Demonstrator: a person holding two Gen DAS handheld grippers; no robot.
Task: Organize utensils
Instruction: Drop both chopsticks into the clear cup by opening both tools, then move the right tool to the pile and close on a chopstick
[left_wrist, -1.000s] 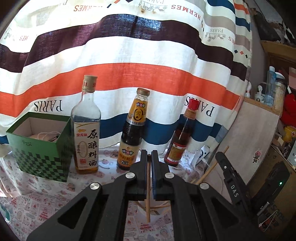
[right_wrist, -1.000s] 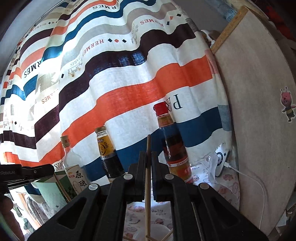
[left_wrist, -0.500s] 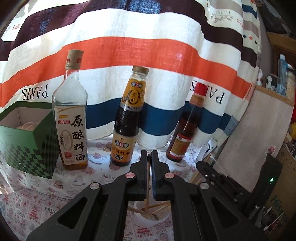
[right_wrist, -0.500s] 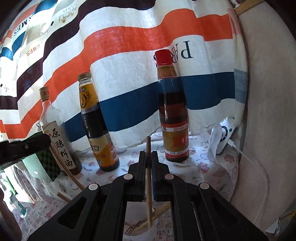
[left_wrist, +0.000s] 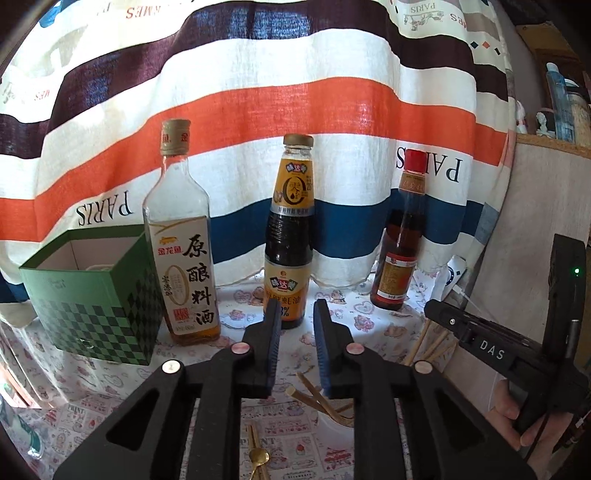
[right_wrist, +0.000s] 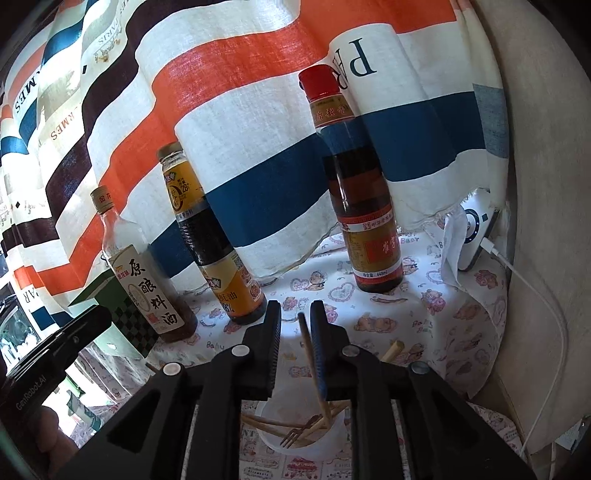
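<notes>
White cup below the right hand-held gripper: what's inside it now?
The white cup holds several wooden chopsticks and a small fork. The gripper bodies hide its sides, so a full count isn't possible.

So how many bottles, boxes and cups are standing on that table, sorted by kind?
Bottles: 3 (clear one, dark one, red-capped one)
Green box: 1
White cup: 1
Total: 5

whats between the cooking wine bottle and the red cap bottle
The dark oyster sauce bottle stands between the cooking wine bottle and the red-capped bottle, in both wrist views.
</notes>
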